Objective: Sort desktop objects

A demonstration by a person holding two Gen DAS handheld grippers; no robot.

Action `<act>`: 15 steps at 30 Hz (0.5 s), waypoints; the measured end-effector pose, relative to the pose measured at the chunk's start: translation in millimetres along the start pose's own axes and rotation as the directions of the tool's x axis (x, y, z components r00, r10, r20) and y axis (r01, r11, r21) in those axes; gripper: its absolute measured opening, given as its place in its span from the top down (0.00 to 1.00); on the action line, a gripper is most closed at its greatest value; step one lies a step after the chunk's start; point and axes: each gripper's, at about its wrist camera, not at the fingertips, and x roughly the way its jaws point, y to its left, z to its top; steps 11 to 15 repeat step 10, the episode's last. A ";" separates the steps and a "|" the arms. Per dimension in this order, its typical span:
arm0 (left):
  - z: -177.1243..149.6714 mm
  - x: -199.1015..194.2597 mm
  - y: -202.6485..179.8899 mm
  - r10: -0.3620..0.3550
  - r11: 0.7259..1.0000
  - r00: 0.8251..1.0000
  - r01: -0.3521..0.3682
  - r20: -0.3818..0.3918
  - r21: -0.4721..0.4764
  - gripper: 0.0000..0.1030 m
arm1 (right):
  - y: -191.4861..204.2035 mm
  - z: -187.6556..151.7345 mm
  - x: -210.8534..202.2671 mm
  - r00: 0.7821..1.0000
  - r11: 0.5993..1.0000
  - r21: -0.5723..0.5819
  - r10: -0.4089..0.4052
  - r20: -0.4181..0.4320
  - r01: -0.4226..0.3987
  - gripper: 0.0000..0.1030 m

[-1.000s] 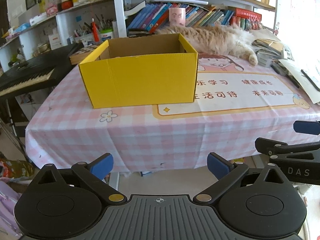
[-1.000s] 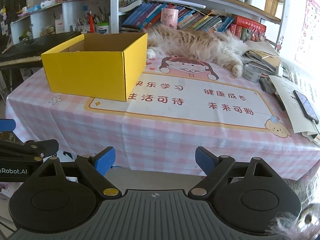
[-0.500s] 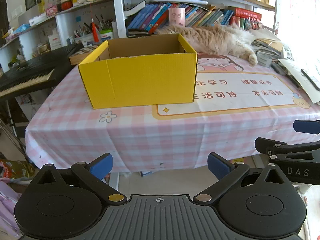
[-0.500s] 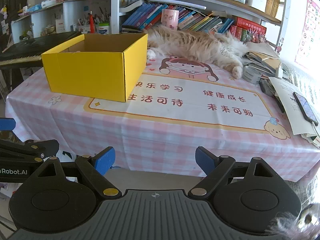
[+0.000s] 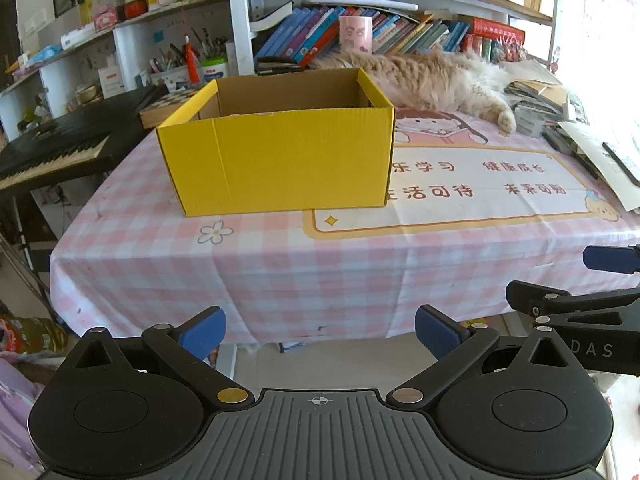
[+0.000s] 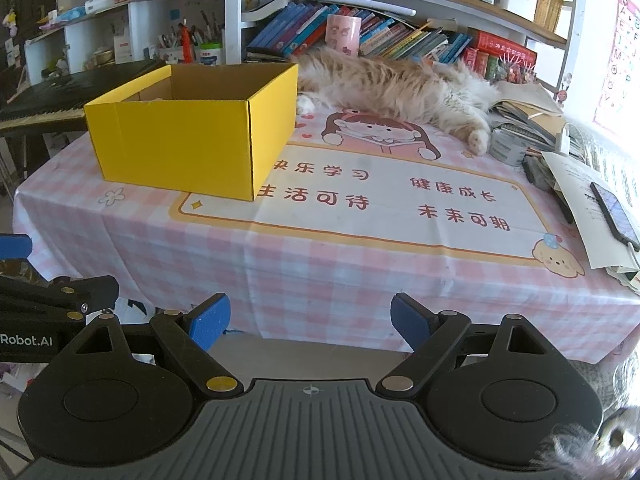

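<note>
A: While the left gripper [image 5: 318, 330] hangs off the table's near edge, jaws spread and empty, the yellow cardboard box [image 5: 276, 152] sits at the table's left end, open top up, long side facing us.

B: And centre table, just bare tablecloth [image 6: 360, 264]. A cat [image 6: 400, 88] sprawls along the back.

A: Over right, the right gripper [image 6: 310, 320] is spread wide too, nothing between the fingers.

B: Paper pile [image 6: 576, 196] and phone [image 6: 614, 212] at the right edge, the phone's length running away from us. I'd grip across its narrow width, and steer clear of that cat.
</note>
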 end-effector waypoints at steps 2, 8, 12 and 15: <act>0.4 0.4 -1.3 0.001 1.000 1.000 -0.001 -0.001 -0.004 0.01 | -0.8 -0.2 0.2 1.000 1.000 0.001 0.001 -0.002 -0.001 0.16; 2.0 4.7 -4.0 -0.003 1.000 1.000 0.002 -0.020 -0.021 0.01 | -6.9 -0.9 1.3 1.000 1.000 0.011 -0.005 -0.007 0.005 0.16; 2.6 6.1 -5.7 -0.003 1.000 1.000 0.002 -0.024 -0.024 0.01 | -9.1 -1.2 2.2 1.000 1.000 0.016 -0.007 -0.011 0.007 0.16; 2.6 6.1 -5.7 -0.003 1.000 1.000 0.002 -0.024 -0.024 0.01 | -9.1 -1.2 2.2 1.000 1.000 0.016 -0.007 -0.011 0.007 0.16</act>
